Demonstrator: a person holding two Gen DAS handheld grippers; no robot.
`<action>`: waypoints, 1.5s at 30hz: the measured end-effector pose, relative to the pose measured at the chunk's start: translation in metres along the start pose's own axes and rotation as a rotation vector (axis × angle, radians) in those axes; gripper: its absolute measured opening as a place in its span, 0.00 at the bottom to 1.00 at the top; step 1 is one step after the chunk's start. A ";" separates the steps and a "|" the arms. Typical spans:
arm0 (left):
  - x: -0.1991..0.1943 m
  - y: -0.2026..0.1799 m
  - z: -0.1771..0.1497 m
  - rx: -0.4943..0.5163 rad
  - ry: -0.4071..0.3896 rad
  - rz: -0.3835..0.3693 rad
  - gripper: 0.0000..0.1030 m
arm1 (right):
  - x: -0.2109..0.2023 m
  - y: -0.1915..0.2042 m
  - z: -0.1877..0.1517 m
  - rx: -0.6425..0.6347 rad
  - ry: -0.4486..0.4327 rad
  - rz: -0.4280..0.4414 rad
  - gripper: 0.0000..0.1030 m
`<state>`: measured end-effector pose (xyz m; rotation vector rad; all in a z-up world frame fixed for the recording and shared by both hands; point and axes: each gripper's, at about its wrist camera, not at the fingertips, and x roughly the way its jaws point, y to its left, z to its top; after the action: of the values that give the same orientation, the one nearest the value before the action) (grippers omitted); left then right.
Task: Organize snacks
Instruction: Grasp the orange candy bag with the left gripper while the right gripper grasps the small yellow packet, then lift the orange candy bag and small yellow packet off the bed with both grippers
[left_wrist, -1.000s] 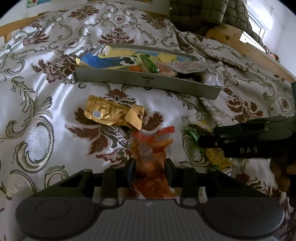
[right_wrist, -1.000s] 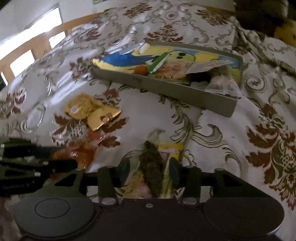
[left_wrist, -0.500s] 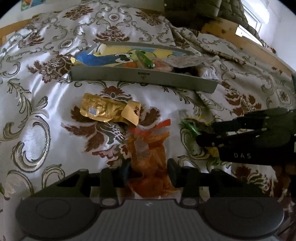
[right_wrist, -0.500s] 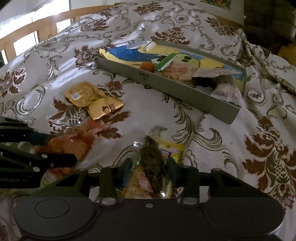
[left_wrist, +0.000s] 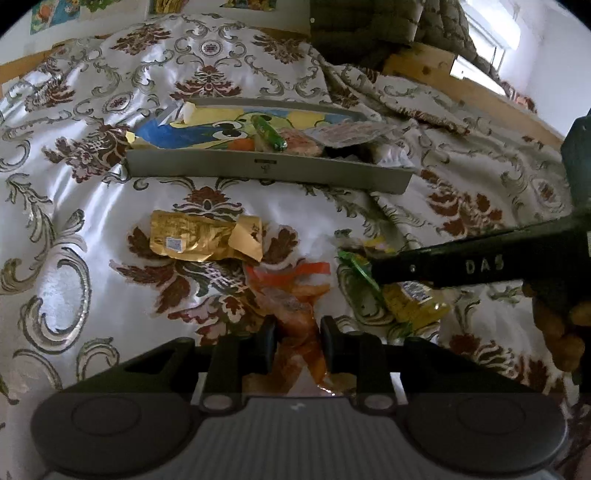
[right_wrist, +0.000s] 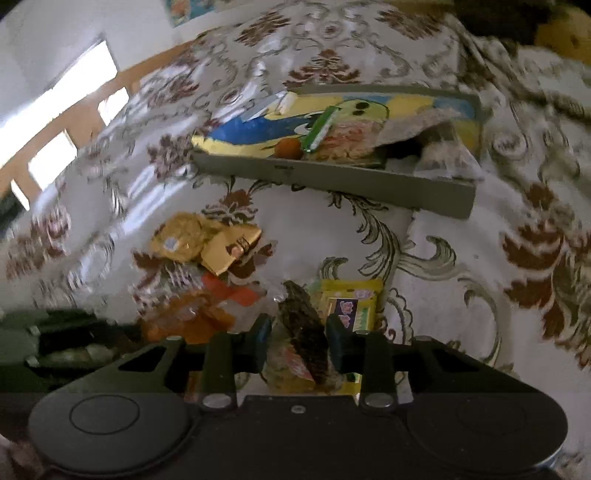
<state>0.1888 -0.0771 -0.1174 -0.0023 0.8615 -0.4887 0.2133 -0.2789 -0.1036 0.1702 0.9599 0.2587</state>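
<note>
Floral satin bedspread (left_wrist: 92, 206), wooden bed frame (left_wrist: 436, 70), bright window (right_wrist: 62, 110), white wall (right_wrist: 48, 33).

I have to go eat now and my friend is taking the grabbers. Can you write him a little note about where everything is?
Left gripper: jaws just closed on the orange snack bag.
Right gripper: jaws just closed around the dark snack pack.
Done: several snacks already lie in the grey tray.
Left: carry both packs to the tray, then fetch the gold packets and yellow packet from the bedspread.

Left gripper (left_wrist: 297, 345): dark grey ribbed body, 2 round discs, 2 silver screws, black fingers (left_wrist: 266, 343). Right gripper (right_wrist: 298, 341): black, lettered "DAS" on its side.
</note>
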 end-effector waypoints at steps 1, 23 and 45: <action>-0.001 0.001 0.000 -0.006 -0.005 -0.011 0.27 | -0.001 -0.004 0.001 0.034 0.001 0.010 0.33; 0.016 0.006 -0.003 -0.060 0.037 -0.006 0.34 | 0.011 -0.022 0.001 0.100 0.017 -0.079 0.36; 0.009 -0.003 -0.003 -0.048 0.028 -0.006 0.33 | 0.007 -0.039 0.002 0.147 0.010 -0.130 0.13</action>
<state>0.1905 -0.0831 -0.1256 -0.0422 0.9005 -0.4743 0.2244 -0.3137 -0.1178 0.2402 0.9963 0.0698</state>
